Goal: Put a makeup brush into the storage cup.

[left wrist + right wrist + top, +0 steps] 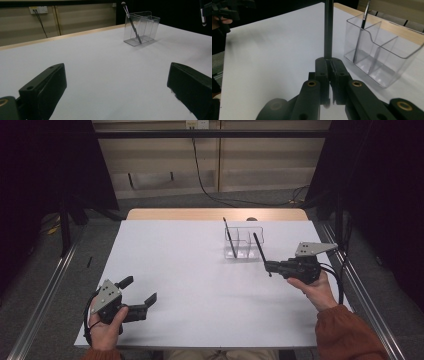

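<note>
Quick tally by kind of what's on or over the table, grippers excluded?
Black brushes: 2, one standing in the organizer, one held in the right gripper
Clear divided organizer: 1
Total: 3

Dim, even overhead light; white matte tabletop (200, 280) is brightest w/ no glare, corners fall to black. Soft shadows only. Right gripper view: bottom-edge black jaws blurred; clear plastic divided box (384, 57) at right slightly soft.
</note>
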`<action>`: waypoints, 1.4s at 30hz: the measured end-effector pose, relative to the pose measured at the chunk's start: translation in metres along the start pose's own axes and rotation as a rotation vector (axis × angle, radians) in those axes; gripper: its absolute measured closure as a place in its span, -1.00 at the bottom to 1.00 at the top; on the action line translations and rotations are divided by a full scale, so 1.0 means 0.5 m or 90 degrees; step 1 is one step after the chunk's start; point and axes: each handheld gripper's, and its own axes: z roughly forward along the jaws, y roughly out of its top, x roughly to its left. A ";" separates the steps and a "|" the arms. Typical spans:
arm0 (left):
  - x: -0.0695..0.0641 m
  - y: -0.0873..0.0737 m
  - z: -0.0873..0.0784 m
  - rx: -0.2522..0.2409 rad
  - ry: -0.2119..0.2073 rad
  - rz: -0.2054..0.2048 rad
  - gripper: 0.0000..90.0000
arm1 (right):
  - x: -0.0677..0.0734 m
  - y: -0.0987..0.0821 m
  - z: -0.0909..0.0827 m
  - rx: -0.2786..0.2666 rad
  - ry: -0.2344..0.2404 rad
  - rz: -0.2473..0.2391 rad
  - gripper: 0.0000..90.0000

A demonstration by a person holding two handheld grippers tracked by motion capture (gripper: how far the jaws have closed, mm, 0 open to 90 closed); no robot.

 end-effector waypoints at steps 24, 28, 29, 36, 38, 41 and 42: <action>-0.005 0.002 0.001 0.004 -0.006 0.012 -0.95 | 0.074 0.069 0.117 0.090 0.143 -0.097 0.88; -0.005 0.002 0.001 0.004 -0.007 0.012 -0.94 | 0.084 0.078 0.135 0.125 0.153 -0.120 0.88; -0.005 0.002 0.001 0.004 -0.007 0.012 -0.94 | 0.086 0.081 0.138 0.135 0.153 -0.125 0.88; -0.004 0.002 0.002 0.004 -0.005 0.011 -0.95 | 0.102 0.090 0.158 0.217 0.165 -0.169 0.88; -0.004 0.002 0.002 0.004 -0.005 0.010 -0.95 | 0.105 0.091 0.163 0.241 0.165 -0.180 0.88; -0.005 0.001 0.003 0.006 -0.006 0.011 -0.95 | 0.107 0.094 0.168 0.275 0.168 -0.195 0.89; -0.005 0.001 0.003 0.007 -0.006 0.011 -0.95 | 0.108 0.095 0.170 0.283 0.166 -0.198 0.88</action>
